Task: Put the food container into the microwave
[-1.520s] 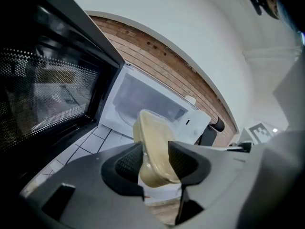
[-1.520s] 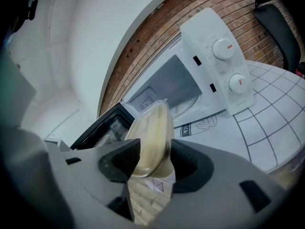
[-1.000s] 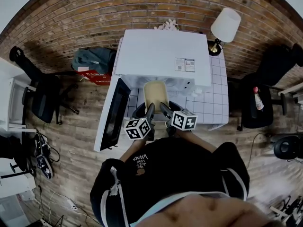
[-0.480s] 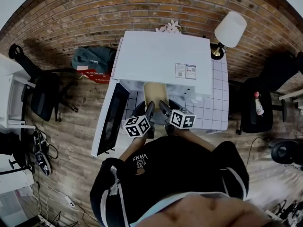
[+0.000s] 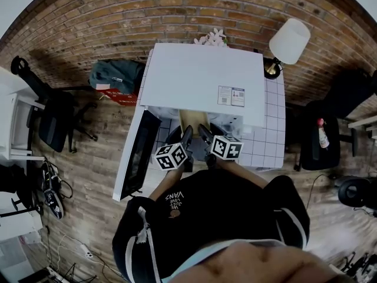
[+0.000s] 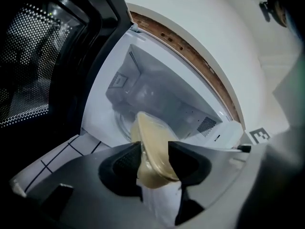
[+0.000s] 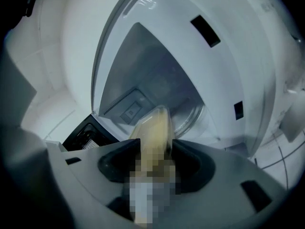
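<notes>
A person holds a two-jaw tool in each hand and stands at a big white box-shaped microwave point(image 5: 200, 75). The microwave sits on a table with a white squared top point(image 5: 270, 135), next to a red brick wall point(image 5: 118, 22). The microwave's dark-windowed door point(image 5: 139, 155) hangs wide open on the left side.

Both tools hold one flat, see-through plastic food container point(image 6: 151, 149) full of pale yellow food. The left gripper point(image 5: 187, 135) pinches the left edge of the food container. Its jaws are about half closed, with the dark pads pressed on the edge from both sides. The right gripper point(image 5: 204, 134) pinches the right edge the same way, and its pads press on the plastic too. The two tools are close side by side, both tipped a little down.

The food container is up in the air at the open front of the microwave. Its far end pokes in under the white top. Inside, past the far end, lies a round glass plate point(image 7: 191, 118) on the floor of the microwave.

A lamp with a white shade point(image 5: 289, 40) stands at the back right corner of the table.
</notes>
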A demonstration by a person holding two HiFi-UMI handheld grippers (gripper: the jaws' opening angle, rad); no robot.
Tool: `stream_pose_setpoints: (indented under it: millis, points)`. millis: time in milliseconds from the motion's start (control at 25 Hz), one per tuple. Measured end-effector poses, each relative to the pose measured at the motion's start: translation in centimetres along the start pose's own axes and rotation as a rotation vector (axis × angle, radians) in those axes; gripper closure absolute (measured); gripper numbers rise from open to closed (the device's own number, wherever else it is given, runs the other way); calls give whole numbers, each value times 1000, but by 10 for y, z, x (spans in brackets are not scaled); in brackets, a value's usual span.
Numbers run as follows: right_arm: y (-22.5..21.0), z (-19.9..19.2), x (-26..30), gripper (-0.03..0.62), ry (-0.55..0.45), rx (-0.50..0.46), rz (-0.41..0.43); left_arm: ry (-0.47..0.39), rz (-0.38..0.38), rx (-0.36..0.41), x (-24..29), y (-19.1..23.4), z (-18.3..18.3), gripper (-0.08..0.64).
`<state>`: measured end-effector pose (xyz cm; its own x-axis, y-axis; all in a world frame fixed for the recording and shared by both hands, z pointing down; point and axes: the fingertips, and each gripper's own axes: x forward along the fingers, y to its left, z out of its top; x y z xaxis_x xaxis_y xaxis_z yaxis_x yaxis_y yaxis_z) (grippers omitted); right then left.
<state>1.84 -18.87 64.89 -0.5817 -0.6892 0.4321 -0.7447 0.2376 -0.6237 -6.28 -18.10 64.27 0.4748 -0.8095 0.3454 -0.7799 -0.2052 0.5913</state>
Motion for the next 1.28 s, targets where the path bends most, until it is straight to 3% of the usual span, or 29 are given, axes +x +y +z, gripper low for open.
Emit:
stream_pose_setpoints:
  millis: [520,1280]
  points:
    - [-5,16,19,401,-8,15,6,-3,-21,-12,20,6,13,366]
    - [-6,26,26,360,-39,71,31,-82,-41,-65,35,9,31,214]
